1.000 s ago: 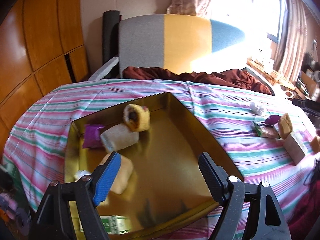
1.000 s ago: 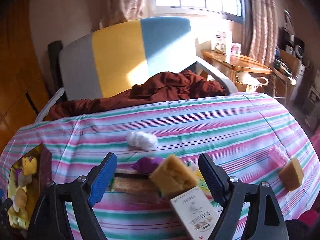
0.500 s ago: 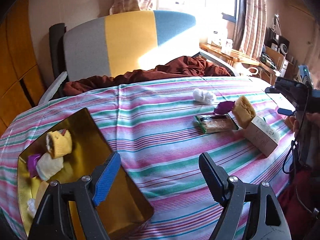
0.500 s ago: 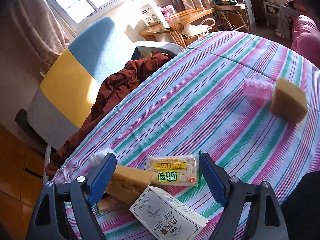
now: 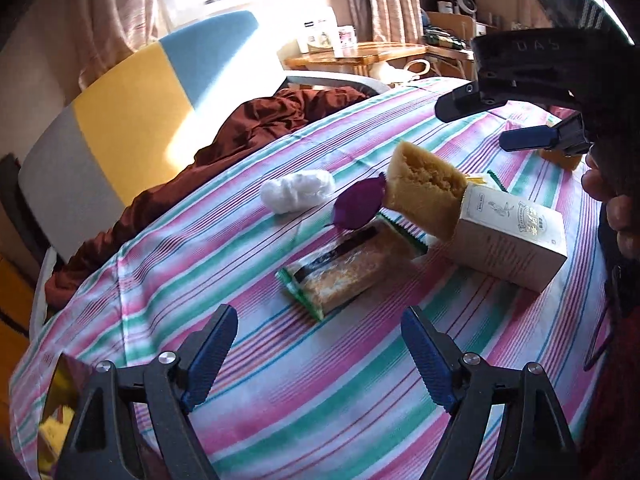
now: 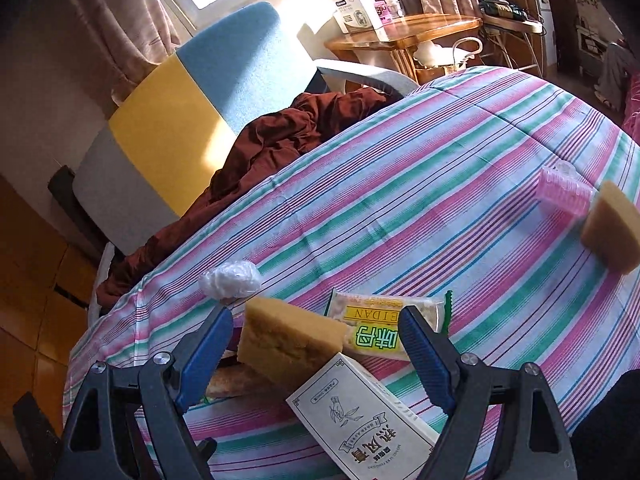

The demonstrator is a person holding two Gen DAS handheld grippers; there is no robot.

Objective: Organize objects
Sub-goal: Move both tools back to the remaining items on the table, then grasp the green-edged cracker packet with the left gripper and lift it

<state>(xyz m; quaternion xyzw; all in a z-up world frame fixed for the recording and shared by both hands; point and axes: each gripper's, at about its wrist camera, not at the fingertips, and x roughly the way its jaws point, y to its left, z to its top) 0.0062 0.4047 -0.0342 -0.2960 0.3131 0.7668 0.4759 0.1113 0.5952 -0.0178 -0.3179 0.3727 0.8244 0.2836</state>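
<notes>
A pile lies on the striped cloth: a yellow sponge [image 5: 424, 196], a white printed box [image 5: 512, 236], a clear cracker packet [image 5: 348, 268], a purple wrapper [image 5: 360, 204] and a white crumpled wad [image 5: 298, 190]. My left gripper [image 5: 318, 356] hovers just short of the cracker packet; its jaws are opening, nothing between them. My right gripper [image 6: 316, 356] stands open over the sponge [image 6: 288, 340], the box [image 6: 364, 420] and a yellow-green snack packet [image 6: 376, 328], not pressing on any. The right gripper [image 5: 476, 124] also shows above the pile in the left wrist view.
A corner of the gold tray [image 5: 60, 400] with yellow items sits at the lower left. A pink roller [image 6: 564, 192] and a second sponge [image 6: 612, 232] lie far right. Beyond the cloth stand a colour-block chair [image 6: 180, 100] with brown fabric [image 6: 280, 136] and a wooden side table [image 6: 404, 28].
My left gripper swung right, away from over the gold tray to the pile of items, rolling as it went. My right gripper rolled and sank closer over the sponge and box.
</notes>
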